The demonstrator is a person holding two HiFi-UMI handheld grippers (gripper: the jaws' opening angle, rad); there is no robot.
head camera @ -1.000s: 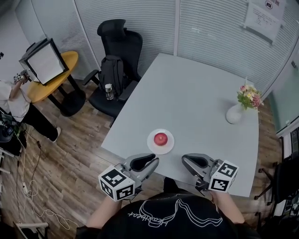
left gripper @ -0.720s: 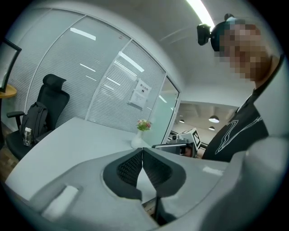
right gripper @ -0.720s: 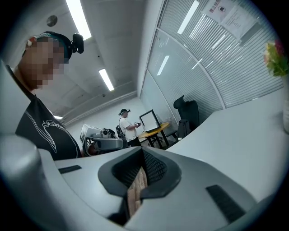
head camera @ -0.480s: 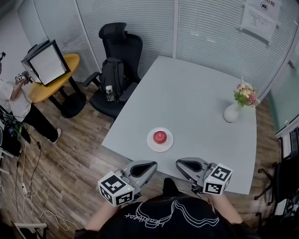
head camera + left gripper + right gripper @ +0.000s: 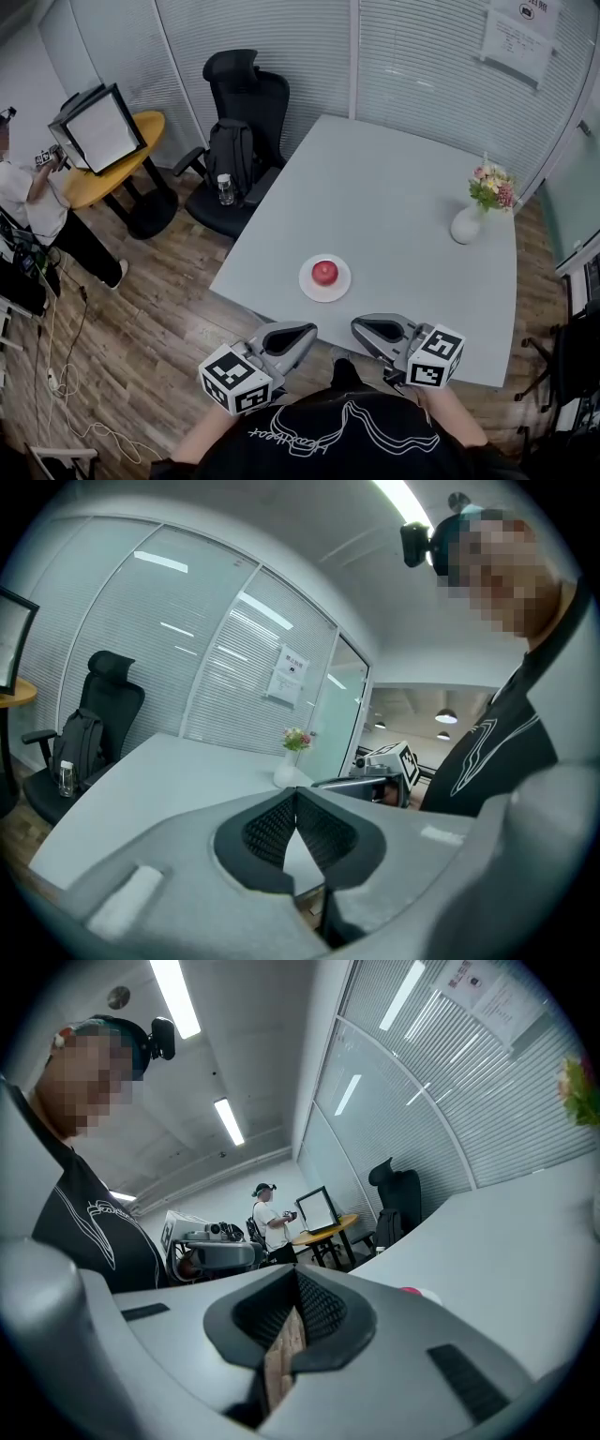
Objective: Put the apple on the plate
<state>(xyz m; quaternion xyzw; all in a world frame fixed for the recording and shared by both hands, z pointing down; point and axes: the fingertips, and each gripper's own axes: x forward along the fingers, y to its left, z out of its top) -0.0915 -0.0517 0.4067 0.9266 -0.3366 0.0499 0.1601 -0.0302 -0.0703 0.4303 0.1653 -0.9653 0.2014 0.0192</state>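
Observation:
A red apple (image 5: 324, 272) sits on a small white plate (image 5: 325, 285) near the front edge of the grey table (image 5: 394, 197). Both grippers hang off the table, close to my body, below the plate. My left gripper (image 5: 306, 331) points right and is shut with nothing in it; its pads meet at the tips (image 5: 295, 793). My right gripper (image 5: 359, 326) points left, also shut and empty (image 5: 296, 1277). In the right gripper view a red sliver of the apple (image 5: 410, 1290) shows past the jaw.
A white vase with flowers (image 5: 468, 223) stands at the table's right edge. A black office chair with a backpack (image 5: 238, 131) is at the far left corner, with a yellow round table (image 5: 108, 155) and a person (image 5: 33, 202) beyond. Wooden floor lies to the left.
Both grippers have drawn back a little from the table edge toward my body. The apple rests on the plate as before.

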